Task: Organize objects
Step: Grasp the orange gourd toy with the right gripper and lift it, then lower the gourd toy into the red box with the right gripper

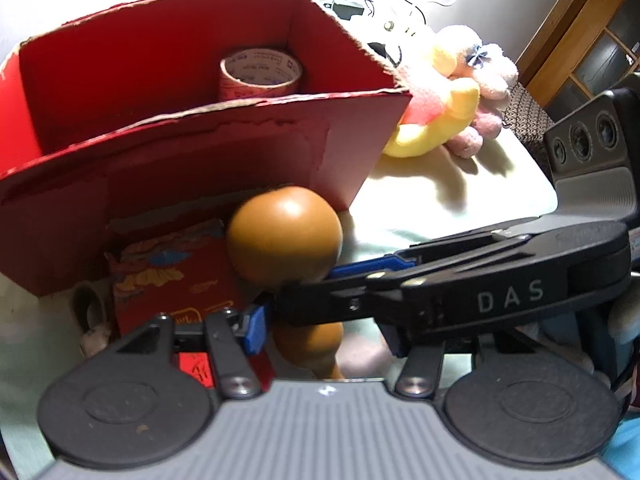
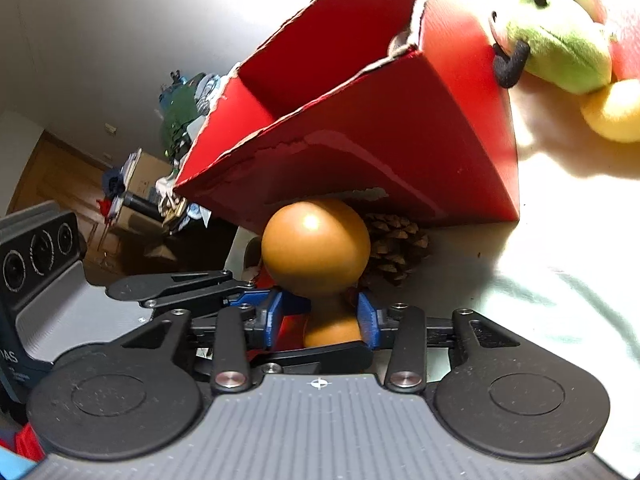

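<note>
The right hand-held gripper (image 2: pixel 324 320) is clamped on the narrow waist of a brown gourd (image 2: pixel 316 248), its blue pads (image 2: pixel 370 322) pressing from both sides; the gourd stands upright just in front of the red cardboard box (image 2: pixel 360 152) on the pale desk (image 2: pixel 560 280). The left hand-held gripper (image 1: pixel 320 330) reaches in from the other side; its one visible blue pad (image 1: pixel 256 330) sits beside the gourd's lower bulb, and I cannot tell whether it grips. Only the left wrist view looks into the box, showing a tape roll (image 1: pixel 260 76) inside, and a red packet (image 1: pixel 172 276) leaning against the box front. Only the right view shows a pine cone (image 2: pixel 396 248) behind the gourd. A plush toy (image 1: pixel 448 92) lies beside the box.
</note>
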